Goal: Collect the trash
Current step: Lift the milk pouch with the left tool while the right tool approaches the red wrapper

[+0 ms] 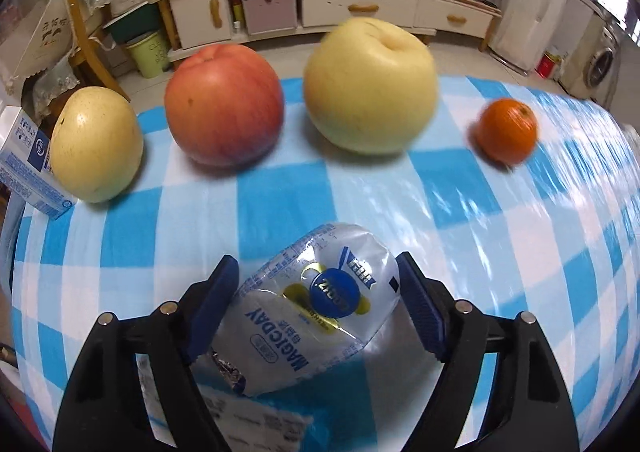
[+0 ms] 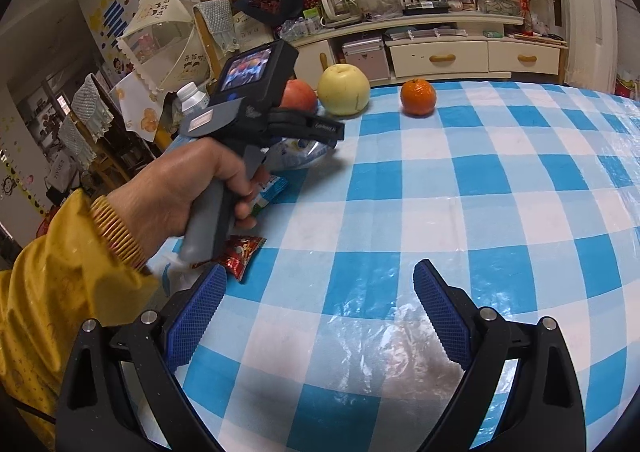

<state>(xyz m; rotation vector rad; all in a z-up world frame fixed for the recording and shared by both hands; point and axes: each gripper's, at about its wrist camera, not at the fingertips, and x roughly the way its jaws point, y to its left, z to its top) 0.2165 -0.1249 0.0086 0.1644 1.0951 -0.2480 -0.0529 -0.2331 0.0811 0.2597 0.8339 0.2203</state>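
A puffy clear plastic wrapper (image 1: 320,292) printed with blue letters lies on the blue-and-white checked tablecloth (image 1: 460,212). My left gripper (image 1: 316,262) points down over it, jaws apart, one blue pad close to each side of the wrapper, with no squeeze showing. The right wrist view shows this gripper (image 2: 332,132) held by a hand in a yellow sleeve (image 2: 60,284), above the same wrapper (image 2: 296,154). A green-and-blue snack wrapper (image 2: 270,190) and a red one (image 2: 240,254) lie under that hand. My right gripper (image 2: 320,276) is open over bare cloth.
A yellow pear (image 1: 96,144), a red apple (image 1: 224,104), a large yellow apple (image 1: 370,84) and a small orange (image 1: 506,130) stand in a row behind the wrapper. A blue-and-white carton (image 1: 24,160) sits at the far left edge. A printed paper (image 1: 240,424) lies under my left gripper.
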